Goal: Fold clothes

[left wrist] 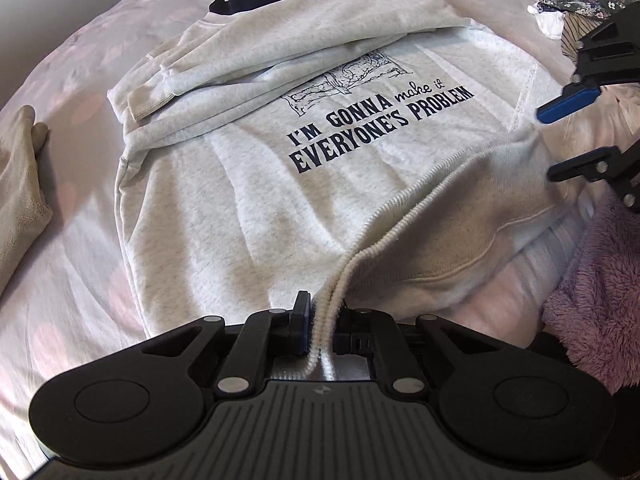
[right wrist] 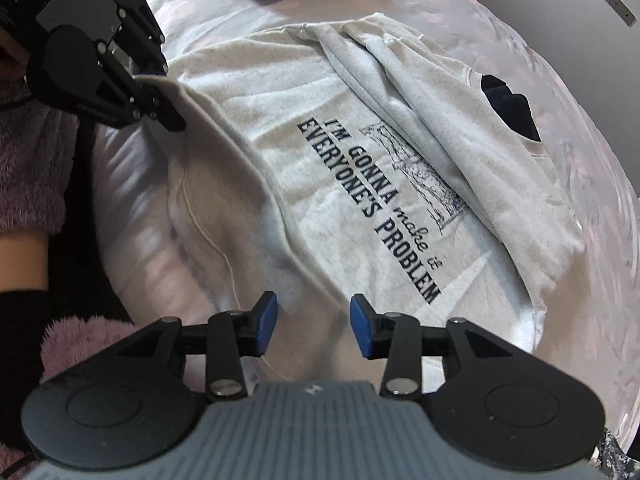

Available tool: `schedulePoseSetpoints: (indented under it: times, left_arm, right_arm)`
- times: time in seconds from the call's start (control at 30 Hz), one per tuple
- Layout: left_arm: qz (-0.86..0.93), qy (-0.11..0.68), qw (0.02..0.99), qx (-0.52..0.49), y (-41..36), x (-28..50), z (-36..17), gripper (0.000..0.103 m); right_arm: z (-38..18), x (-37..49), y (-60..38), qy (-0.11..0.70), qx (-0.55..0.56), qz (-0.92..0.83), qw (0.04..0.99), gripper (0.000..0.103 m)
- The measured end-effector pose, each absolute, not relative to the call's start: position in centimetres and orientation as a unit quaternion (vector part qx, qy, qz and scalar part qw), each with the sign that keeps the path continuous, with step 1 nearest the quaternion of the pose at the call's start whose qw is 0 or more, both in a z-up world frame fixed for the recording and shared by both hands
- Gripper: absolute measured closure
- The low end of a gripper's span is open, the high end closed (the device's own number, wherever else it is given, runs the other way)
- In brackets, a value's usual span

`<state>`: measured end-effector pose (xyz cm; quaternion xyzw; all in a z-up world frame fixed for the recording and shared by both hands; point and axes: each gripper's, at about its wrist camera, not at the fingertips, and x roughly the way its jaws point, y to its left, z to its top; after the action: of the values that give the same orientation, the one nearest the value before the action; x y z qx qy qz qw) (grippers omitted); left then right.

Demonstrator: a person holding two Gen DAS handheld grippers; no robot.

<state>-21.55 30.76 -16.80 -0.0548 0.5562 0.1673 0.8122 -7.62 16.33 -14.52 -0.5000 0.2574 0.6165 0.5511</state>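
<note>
The left tongs (left wrist: pixel 322 320) are clamped on the ribbed hem (left wrist: pixel 376 220) of the grey sweatshirt (left wrist: pixel 224 200), at about 6 o'clock in the left wrist view. The cloth bunches into a ridge there, probably so the bottom edge can be lifted up over the body for the next fold. The right tongs (right wrist: pixel 313 326) stand apart with nothing between the blue pads (right wrist: pixel 267 322); they hover over the garment's near side, seemingly ready to take a second hold on the hem.

The sweatshirt lies chest-up on the bed (left wrist: pixel 72 280), filling the middle of both views. It is pale heather grey with dark navy lettering (left wrist: pixel 380 124) and a line drawing above it. One sleeve (left wrist: pixel 280 56) is already folded across the chest, towards 12 o'clock, so the fold looks partly done.
</note>
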Motion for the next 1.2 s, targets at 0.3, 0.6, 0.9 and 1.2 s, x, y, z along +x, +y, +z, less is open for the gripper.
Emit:
schedulePoseSetpoints:
  times: [0.3,0.6,0.9,1.2]
  left_arm:
    - [0.167,0.56,0.809,-0.06,30.8,-21.7,-17.1,0.095]
    - [0.167,0.569,0.804,-0.055,30.6,-21.5,-17.4,0.095]
    - [0.167,0.575,0.797,-0.081,31.4,-21.2,-17.8,0.095]
    - [0.177,0.579,0.791,-0.082,31.4,-21.0,-18.3,0.094]
  right_arm:
    - [-14.8,-2.8,14.7,0.271,-0.545,0.589,0.532,0.05]
    - [-17.5,0.3,17.9,0.286,-0.56,0.588,0.509,0.049]
    - [-20.5,2.5,21.7,0.321,-0.602,0.6,0.419,0.032]
    - [-20.3,3.6,19.9,0.367,-0.558,0.607,0.431,0.059]
